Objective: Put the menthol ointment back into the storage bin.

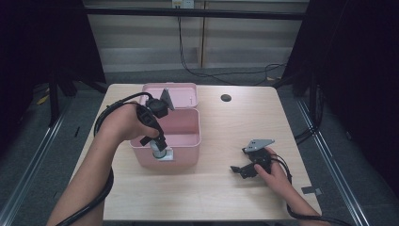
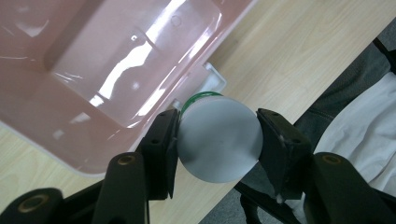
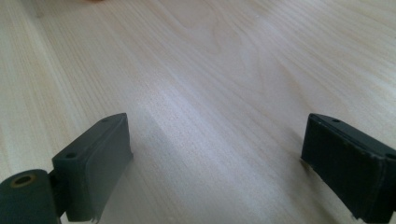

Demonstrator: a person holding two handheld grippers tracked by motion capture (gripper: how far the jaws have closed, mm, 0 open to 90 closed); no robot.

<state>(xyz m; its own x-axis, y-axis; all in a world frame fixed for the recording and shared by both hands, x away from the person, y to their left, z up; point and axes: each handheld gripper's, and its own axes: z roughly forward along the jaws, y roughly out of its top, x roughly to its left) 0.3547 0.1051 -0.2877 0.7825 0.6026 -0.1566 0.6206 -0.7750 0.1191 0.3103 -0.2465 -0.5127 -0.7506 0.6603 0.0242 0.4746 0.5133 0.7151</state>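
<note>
Left gripper (image 2: 218, 140) pinches a white cylinder (image 2: 219, 142) above the pink bin (image 1: 181, 127); right gripper (image 3: 215, 163) rests on the table (image 3: 224, 70), jaws spread.

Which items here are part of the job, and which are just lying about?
In the job:
- white jar, clamped in the left gripper over the near rim of the box
- pink box, open, lid behind it

Lying about:
- right gripper, jaws open, resting on the table
- dark round spot on the tabletop

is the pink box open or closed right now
Open: the pink box has its lid off behind it, and its bare inside shows.
</note>
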